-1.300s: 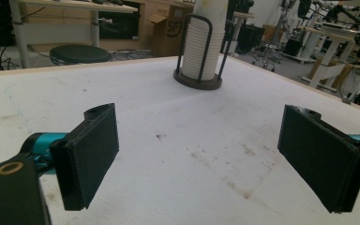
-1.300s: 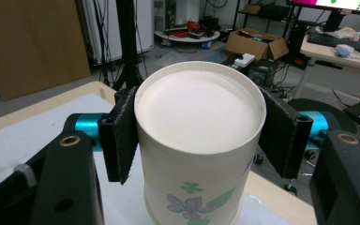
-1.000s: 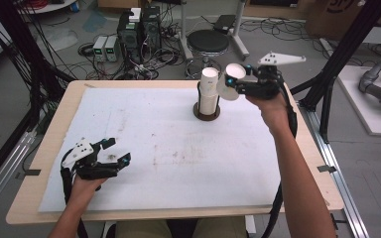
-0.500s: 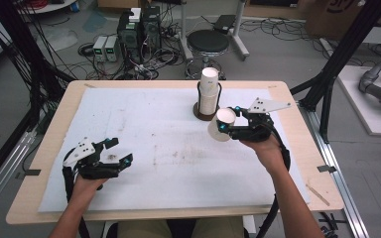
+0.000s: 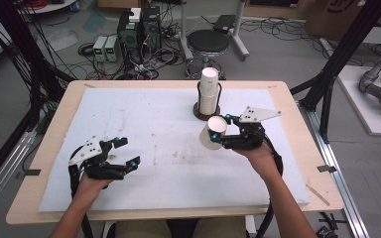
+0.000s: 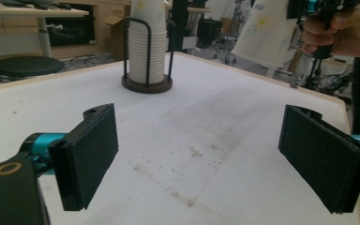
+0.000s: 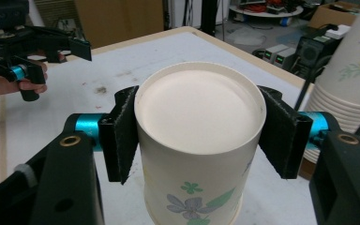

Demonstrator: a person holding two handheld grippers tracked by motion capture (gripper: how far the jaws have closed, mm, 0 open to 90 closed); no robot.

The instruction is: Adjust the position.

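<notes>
A white paper cup with a flower print (image 5: 211,134) lies tilted between the jaws of my right gripper (image 5: 224,133), which is shut on its sides just above the white mat, right of centre. In the right gripper view the cup's base (image 7: 197,108) faces the camera, and both pads of that gripper (image 7: 200,136) press on it. A stack of the same cups (image 5: 208,91) stands in a black wire holder (image 5: 206,113) behind it. My left gripper (image 5: 129,151) rests low at the mat's front left; its jaws (image 6: 199,154) are wide open with nothing between them.
The white mat (image 5: 144,114) covers most of the wooden table (image 5: 297,148) and has faint brown stains near its middle. Behind the table's far edge stand a black stool (image 5: 207,42) and electronics boxes on the floor (image 5: 139,25). Black frame posts rise at both sides.
My right gripper has carried the cup down from beside the top of the stack and toward the person, ending low over the mat. The left gripper has stayed put.
</notes>
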